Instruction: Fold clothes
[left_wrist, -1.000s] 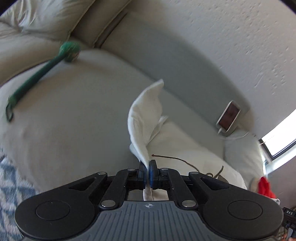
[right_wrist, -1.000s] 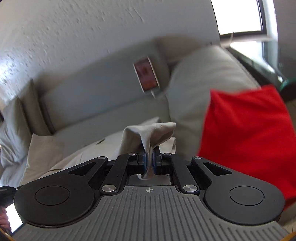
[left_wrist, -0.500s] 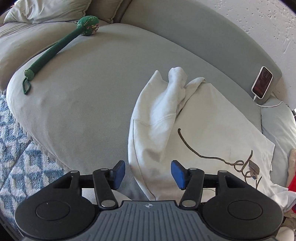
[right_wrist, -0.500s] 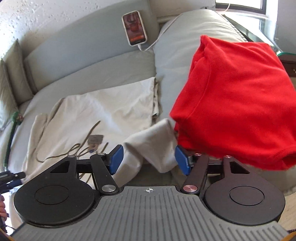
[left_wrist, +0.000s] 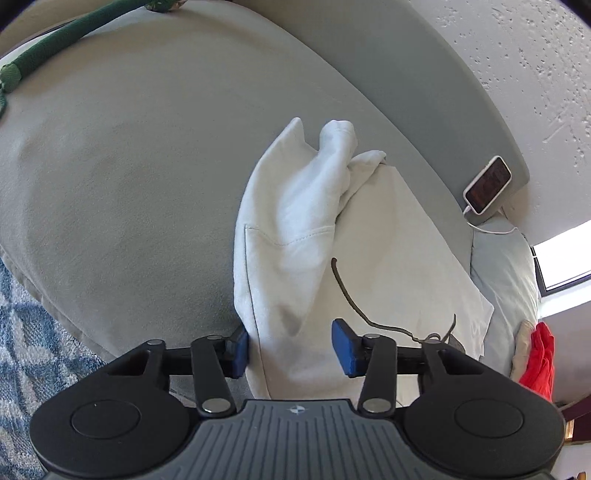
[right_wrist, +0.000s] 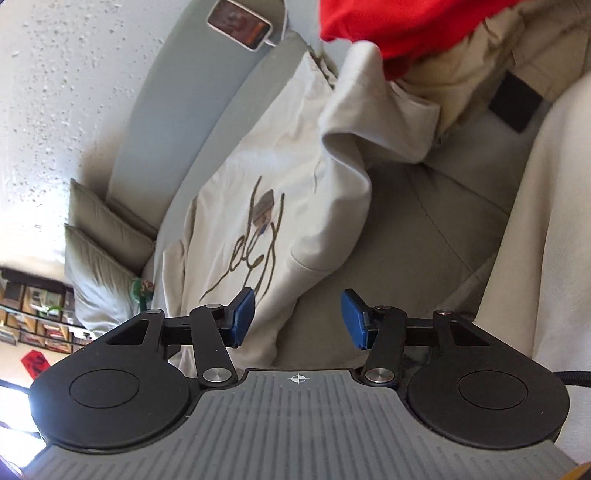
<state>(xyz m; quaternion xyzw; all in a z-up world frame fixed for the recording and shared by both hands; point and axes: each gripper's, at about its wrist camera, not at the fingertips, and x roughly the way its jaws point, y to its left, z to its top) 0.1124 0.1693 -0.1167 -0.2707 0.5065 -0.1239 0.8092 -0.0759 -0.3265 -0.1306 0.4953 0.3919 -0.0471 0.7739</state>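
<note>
Lying beside shirt (left_wrist: 303, 236): bare sofa (left_wrist: 122, 177).

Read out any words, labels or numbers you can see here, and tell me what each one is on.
No text reads clearly.
Cream sweatshirt: brown looping script, not legible as letters.
Small patch on the sweatshirt: too blurred.
Phone screen: too small and dim.
Red sign on the far wall: too blurred.

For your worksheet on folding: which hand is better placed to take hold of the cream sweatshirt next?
Left. The left tool already straddles the cream sweatshirt, jaws closing around its edge; the right tool is closing over mostly bare sofa cushion.
</note>
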